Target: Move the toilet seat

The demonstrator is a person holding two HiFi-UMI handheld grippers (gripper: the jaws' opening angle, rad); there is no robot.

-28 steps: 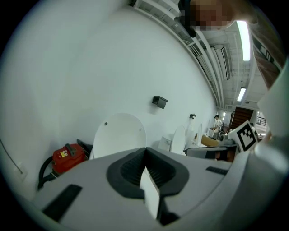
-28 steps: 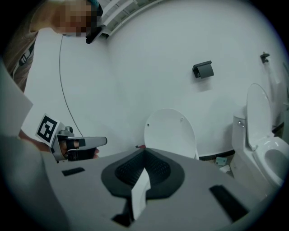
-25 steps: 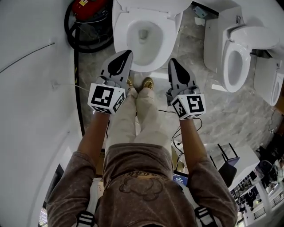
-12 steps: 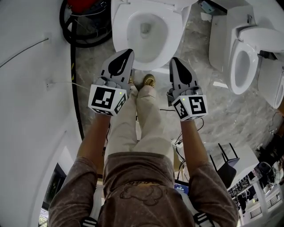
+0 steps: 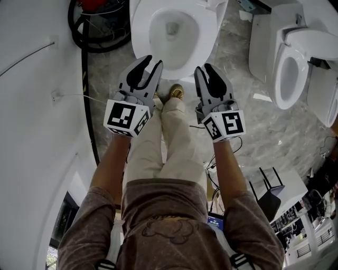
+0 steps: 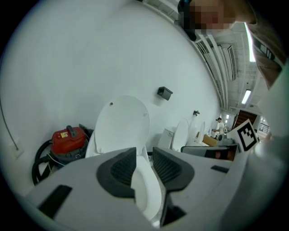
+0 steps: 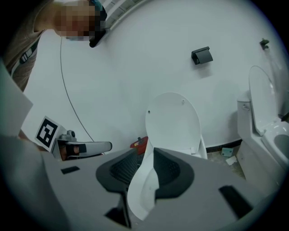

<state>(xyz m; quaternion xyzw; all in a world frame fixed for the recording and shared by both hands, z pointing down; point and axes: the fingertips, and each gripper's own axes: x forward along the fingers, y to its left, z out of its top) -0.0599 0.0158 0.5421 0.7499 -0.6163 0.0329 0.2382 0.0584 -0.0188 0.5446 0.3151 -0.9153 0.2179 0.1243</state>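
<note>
A white toilet stands ahead with its seat [image 5: 178, 64] down on the bowl and its lid [image 6: 122, 122] raised against the wall. My left gripper [image 5: 149, 63] hovers over the seat's front left rim. My right gripper [image 5: 204, 69] is by the front right rim. Both jaws have just been opening and stand a little apart. In the left gripper view the seat's rim [image 6: 146, 191] shows in the gap of that gripper [image 6: 144, 153]. The right gripper view shows the rim [image 7: 141, 191] between its pads [image 7: 145, 153]. I see neither gripper pressing on it.
A red vacuum cleaner [image 5: 97, 4] with a black hose [image 5: 83, 37] sits left of the toilet by the curved white wall. A second toilet [image 5: 288, 58] stands at the right. The person's legs and shoes [image 5: 176, 94] are between the grippers. Cables and a router [image 5: 270, 185] lie behind.
Both grippers were shut before and now stand a little open. Both have sunk and come nearer to the toilet's front rim.
</note>
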